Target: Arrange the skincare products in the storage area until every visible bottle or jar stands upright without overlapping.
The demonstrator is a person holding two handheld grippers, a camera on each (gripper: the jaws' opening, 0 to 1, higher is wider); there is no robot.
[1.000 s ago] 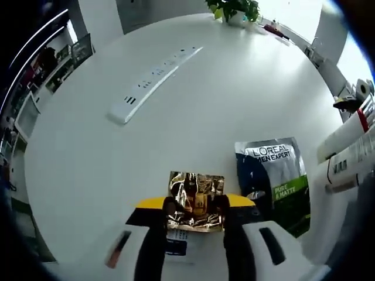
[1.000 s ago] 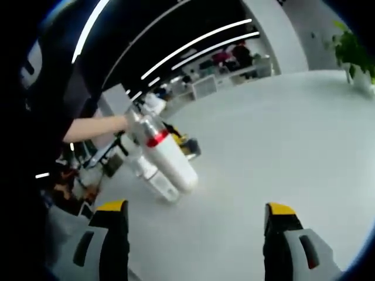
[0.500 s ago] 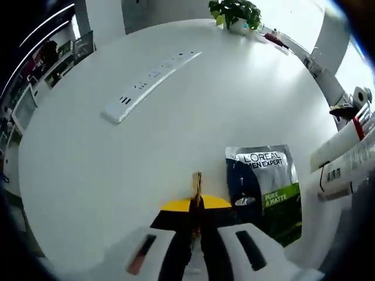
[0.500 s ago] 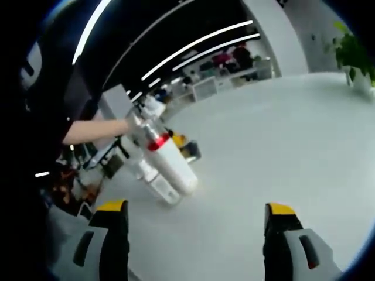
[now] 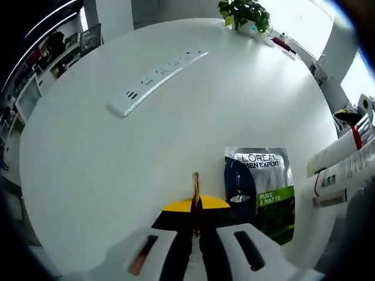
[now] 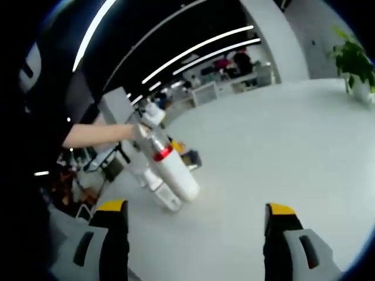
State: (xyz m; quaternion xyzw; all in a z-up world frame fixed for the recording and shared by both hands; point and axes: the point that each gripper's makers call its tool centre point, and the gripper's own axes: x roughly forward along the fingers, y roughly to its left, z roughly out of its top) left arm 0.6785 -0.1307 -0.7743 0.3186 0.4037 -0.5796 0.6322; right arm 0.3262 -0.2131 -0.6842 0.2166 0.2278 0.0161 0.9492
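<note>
My left gripper is shut on a thin gold foil sachet, seen edge-on and standing up from the jaw tips just above the white table. A dark L'Oreal Men Expert sachet lies flat just right of it. Two white tubes lie side by side at the right edge. In the right gripper view the same tubes, one with a red band and clear cap, lie ahead to the left. My right gripper is open and holds nothing.
A long white power strip lies across the far left of the round table. A potted plant stands at the far edge. A person's arm reaches in beyond the tubes. Shelves and ceiling lights fill the background.
The gold sachet went from face-on between wider jaws to edge-on between narrow, closed jaws. Both views have shifted slightly. The right gripper stays open.
</note>
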